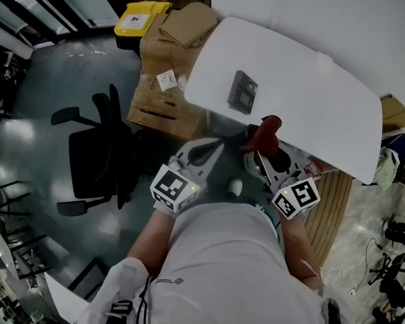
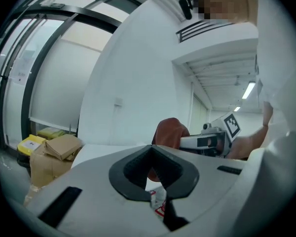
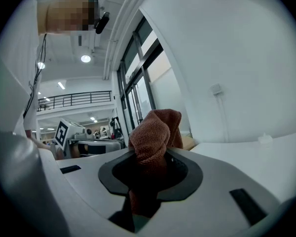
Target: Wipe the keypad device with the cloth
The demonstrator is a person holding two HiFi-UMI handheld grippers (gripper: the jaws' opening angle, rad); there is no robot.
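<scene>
A dark keypad device lies flat on the white table, near its left end. Below the table's near edge, my right gripper is shut on a reddish-brown cloth, apart from the keypad. In the right gripper view the cloth stands bunched up out of the shut jaws of the right gripper. My left gripper is held beside it, to the left. The left gripper is shut and holds nothing. Past it I see the cloth and the right gripper.
Cardboard boxes and a yellow bin are stacked left of the table. A black office chair stands on the floor further left. A slatted wooden panel is at the right, under the table's edge.
</scene>
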